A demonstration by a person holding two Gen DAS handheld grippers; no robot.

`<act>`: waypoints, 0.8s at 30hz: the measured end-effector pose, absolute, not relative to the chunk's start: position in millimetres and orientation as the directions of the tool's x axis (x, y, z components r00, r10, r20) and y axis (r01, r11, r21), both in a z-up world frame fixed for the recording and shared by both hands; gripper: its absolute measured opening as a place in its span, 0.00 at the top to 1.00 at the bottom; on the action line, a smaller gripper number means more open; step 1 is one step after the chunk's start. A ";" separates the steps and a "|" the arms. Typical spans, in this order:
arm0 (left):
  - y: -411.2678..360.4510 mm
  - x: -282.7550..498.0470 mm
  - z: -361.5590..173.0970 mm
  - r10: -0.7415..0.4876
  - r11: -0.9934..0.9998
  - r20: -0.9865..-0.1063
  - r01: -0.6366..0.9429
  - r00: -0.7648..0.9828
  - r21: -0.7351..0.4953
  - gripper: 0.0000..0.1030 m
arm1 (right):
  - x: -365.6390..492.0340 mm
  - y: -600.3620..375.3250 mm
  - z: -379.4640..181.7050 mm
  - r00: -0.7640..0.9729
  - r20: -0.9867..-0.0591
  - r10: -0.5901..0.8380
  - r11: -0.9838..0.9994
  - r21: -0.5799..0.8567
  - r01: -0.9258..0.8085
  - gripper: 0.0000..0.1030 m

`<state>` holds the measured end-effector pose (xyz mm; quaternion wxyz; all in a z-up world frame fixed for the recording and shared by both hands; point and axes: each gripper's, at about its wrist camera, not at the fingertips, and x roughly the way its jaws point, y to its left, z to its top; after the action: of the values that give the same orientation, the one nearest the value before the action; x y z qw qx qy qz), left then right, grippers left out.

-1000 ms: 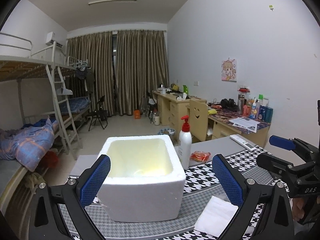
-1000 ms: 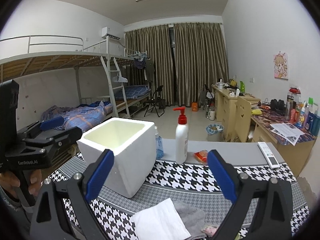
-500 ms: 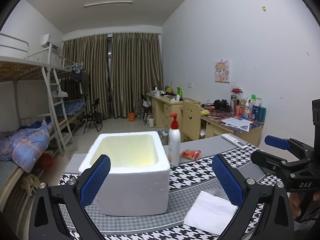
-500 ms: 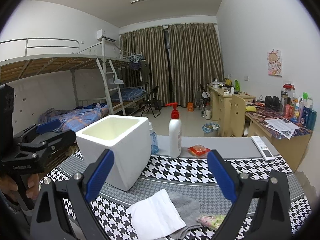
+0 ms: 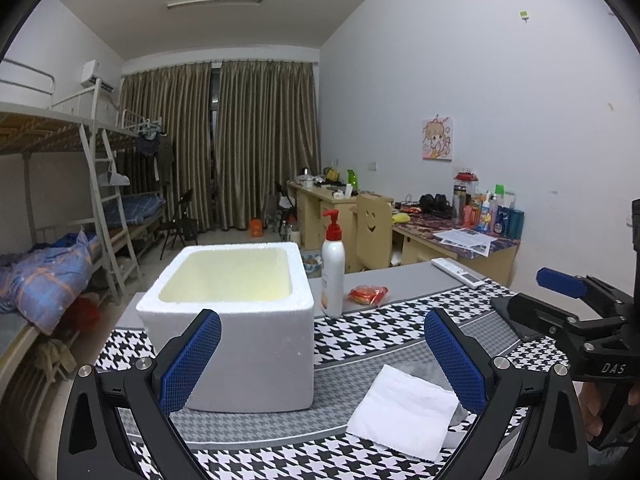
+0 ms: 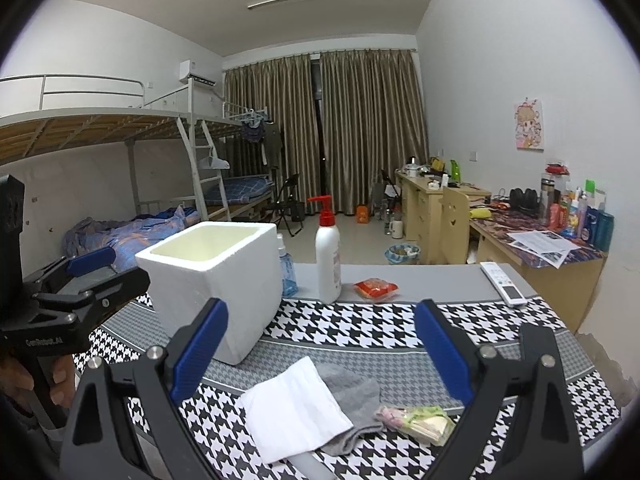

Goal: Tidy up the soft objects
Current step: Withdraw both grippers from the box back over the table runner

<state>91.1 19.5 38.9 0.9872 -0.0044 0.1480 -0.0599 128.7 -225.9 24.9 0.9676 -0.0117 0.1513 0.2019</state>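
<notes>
**Both grippers hanging over the bench, nothing grabbed**

Starting on the left: the left gripper [image 5: 322, 354] was held above the houndstooth cloth [image 6: 360, 324] on the bench [image 6: 420, 276], jaws wide apart and empty. Right in front of it sat the white foam box [image 5: 240, 320], open on top, with nothing visible inside. A small blue bottle [image 6: 286, 276] stood just behind the box, and next over was a white pump bottle [image 6: 328, 264] with a red top, upright. Beside that lay a red snack packet [image 6: 376, 288].

Nearer the camera, a folded white cloth [image 6: 296, 408] lay partly on top of a grey sock [image 6: 352, 400], with a green-and-pink packet [image 6: 416, 420] touching the sock's right side. The right gripper [image 6: 322, 354] hovered over that pile, jaws also spread and holding nothing. A white remote [image 6: 502, 284] lay at the far right of the bench.
</notes>
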 end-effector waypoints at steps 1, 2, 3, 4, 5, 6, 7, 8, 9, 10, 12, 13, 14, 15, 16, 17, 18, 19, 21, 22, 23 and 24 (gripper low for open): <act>19.4 90.9 36.9 -0.123 0.992 -0.295 0.120 0.948 -0.029 0.01 | 127.7 -226.7 23.0 0.877 -0.299 0.377 0.922 0.033 -0.385 0.06; 19.4 90.5 34.7 -0.126 0.992 -0.298 0.123 0.946 -0.031 0.01 | 127.0 -227.4 21.2 0.879 -0.301 0.369 0.925 0.029 -0.378 0.06; 17.7 90.3 32.6 -0.128 0.992 -0.301 0.125 0.945 -0.030 0.01 | 126.6 -228.3 19.3 0.880 -0.304 0.365 0.926 0.027 -0.376 0.06; 17.7 90.3 32.5 -0.130 0.991 -0.300 0.127 0.945 -0.030 0.01 | 126.3 -229.1 17.6 0.879 -0.307 0.364 0.927 0.027 -0.374 0.06; 16.6 89.4 31.7 -0.131 0.991 -0.295 0.129 0.946 -0.029 0.01 | 126.8 -229.8 16.1 0.879 -0.310 0.361 0.928 0.028 -0.371 0.06; 15.3 87.7 30.6 -0.133 0.991 -0.287 0.130 0.949 -0.029 0.01 | 126.8 -230.9 15.0 0.880 -0.313 0.358 0.929 0.029 -0.368 0.06; 14.3 86.3 29.5 -0.133 0.991 -0.283 0.130 0.950 -0.029 0.01 | 126.4 -231.7 14.4 0.881 -0.313 0.356 0.930 0.030 -0.365 0.06; 14.1 85.7 28.7 -0.136 0.991 -0.283 0.132 0.950 -0.033 0.01 | 125.5 -232.5 13.9 0.881 -0.310 0.356 0.931 0.033 -0.364 0.06; 13.8 85.0 28.0 -0.143 0.990 -0.282 0.138 0.949 -0.038 0.01 | 124.3 -232.9 13.1 0.881 -0.309 0.358 0.930 0.036 -0.365 0.06; 12.7 84.4 26.5 -0.146 0.989 -0.281 0.140 0.949 -0.042 0.01 | 124.2 -233.8 12.5 0.881 -0.311 0.356 0.931 0.039 -0.362 0.06; 10.2 84.2 23.7 -0.132 0.991 -0.285 0.128 0.950 -0.033 0.01 | 123.7 -235.3 11.6 0.884 -0.310 0.349 0.934 0.039 -0.355 0.06; 8.3 84.1 21.9 -0.127 0.992 -0.285 0.125 0.950 -0.024 0.01 | 122.9 -236.9 10.2 0.885 -0.312 0.346 0.935 0.038 -0.352 0.06; 6.9 84.4 20.5 -0.126 0.992 -0.288 0.125 0.949 -0.019 0.01 | 121.9 -238.6 8.8 0.886 -0.313 0.341 0.937 0.040 -0.347 0.06; 6.1 84.9 19.3 -0.127 0.992 -0.292 0.127 0.948 -0.019 0.01 | 120.5 -240.8 7.5 0.888 -0.312 0.339 0.938 0.043 -0.343 0.06; 6.6 84.8 17.4 -0.131 0.991 -0.298 0.130 0.946 -0.022 0.01 | 119.7 -243.0 6.0 0.888 -0.313 0.337 0.939 0.045 -0.341 0.06; 6.7 84.8 15.7 -0.130 0.991 -0.302 0.129 0.945 -0.022 0.01 | 119.3 -244.6 4.5 0.889 -0.316 0.332 0.941 0.047 -0.335 0.06; 6.0 85.1 14.4 -0.130 0.991 -0.304 0.130 0.944 -0.020 0.01 | 118.9 -246.5 2.6 0.890 -0.317 0.328 0.943 0.050 -0.330 0.06; 5.1 85.8 13.1 -0.132 0.991 -0.307 0.132 0.943 -0.019 0.01 | 118.3 -247.8 0.9 0.890 -0.319 0.327 0.943 0.052 -0.328 0.06; 3.4 88.0 9.3 -0.139 0.990 -0.317 0.138 0.938 -0.025 0.01 | 118.8 -251.2 -4.2 0.889 -0.329 0.320 0.946 0.059 -0.318 0.06; 2.6 88.8 7.6 -0.142 0.990 -0.323 0.141 0.936 -0.027 0.01 | 119.4 -252.3 -6.9 0.888 -0.336 0.315 0.948 0.061 -0.313 0.06; 1.9 89.4 6.1 -0.145 0.989 -0.328 0.144 0.933 -0.028 0.01 | 120.2 -253.4 -8.4 0.887 -0.339 0.313 0.948 0.063 -0.311 0.06; 1.1 90.1 4.2 -0.148 0.989 -0.333 0.146 0.931 -0.031 0.01 | 121.1 -255.1 -11.1 0.886 -0.345 0.309 0.950 0.065 -0.306 0.06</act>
<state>90.1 1.1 4.2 0.9827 -0.0027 0.1695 -0.0747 121.1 -255.1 -11.1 0.9711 0.0043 0.1783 0.1583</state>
